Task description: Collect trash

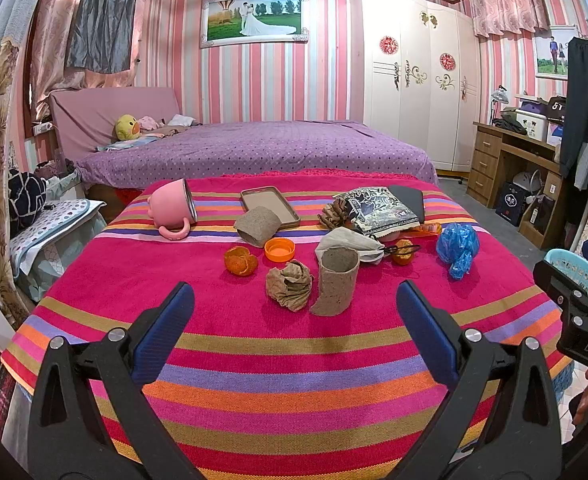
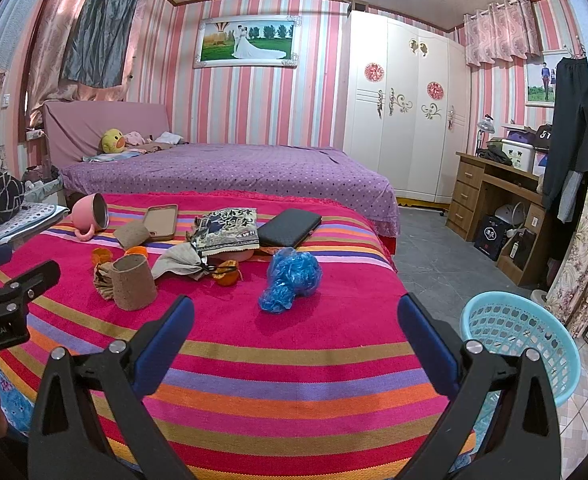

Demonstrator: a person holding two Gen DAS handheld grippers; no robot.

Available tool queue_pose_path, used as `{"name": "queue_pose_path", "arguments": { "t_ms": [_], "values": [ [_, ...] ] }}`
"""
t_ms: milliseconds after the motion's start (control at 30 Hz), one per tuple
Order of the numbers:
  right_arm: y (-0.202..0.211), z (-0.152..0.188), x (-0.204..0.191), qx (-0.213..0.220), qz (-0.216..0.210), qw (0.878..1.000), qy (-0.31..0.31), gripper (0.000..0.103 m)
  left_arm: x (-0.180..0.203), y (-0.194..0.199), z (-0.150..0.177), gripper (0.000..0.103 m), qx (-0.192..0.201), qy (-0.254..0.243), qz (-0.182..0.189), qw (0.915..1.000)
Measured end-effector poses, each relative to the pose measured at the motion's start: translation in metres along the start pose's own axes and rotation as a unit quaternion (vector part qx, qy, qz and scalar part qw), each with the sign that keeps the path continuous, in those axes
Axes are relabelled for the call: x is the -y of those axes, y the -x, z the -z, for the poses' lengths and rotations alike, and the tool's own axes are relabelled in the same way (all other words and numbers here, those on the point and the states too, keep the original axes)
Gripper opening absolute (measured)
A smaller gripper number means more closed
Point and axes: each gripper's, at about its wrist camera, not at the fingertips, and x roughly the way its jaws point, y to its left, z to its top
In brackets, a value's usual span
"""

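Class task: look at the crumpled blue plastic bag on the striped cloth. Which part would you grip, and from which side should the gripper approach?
Grip the crumpled blue plastic bag across its fuller, rounded upper bulk, not the thin tail trailing toward the camera. Come from above and the near side with the open right gripper: the bag lies clear of other items, nearest that gripper and the light blue plastic basket, and soft folds should compress between the fingers.

Layout: trash spread on the striped cloth (image 1: 278, 344), bed (image 1: 254, 148) behind.
Near row: crumpled paper (image 1: 290, 285) just left of upright cardboard tube (image 1: 336, 282); plastic bag (image 1: 458, 250) well right. Peel (image 1: 240, 261) and cap (image 1: 279, 249) behind the paper. Far row: tipped mug (image 1: 172, 206) left, phone case (image 1: 270, 206) centre, snack packet (image 1: 378, 210) right. Basket (image 2: 522, 344) on floor, right of the cloth.
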Motion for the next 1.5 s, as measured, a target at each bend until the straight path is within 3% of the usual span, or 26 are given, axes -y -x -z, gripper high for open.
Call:
{"name": "queue_pose_path", "arguments": {
  "t_ms": [900,1500],
  "values": [
    [-0.002,0.001,0.008,0.002,0.002,1.000,-0.002,0.099,-0.002,0.001,0.000,0.098,-0.001,0.001,-0.002,1.0000],
    [-0.015,-0.011,0.024,0.004,0.011,1.000,-0.019,0.099,-0.019,-0.018,-0.010,0.098,-0.027,0.005,-0.011,0.9996]
  ]
}}
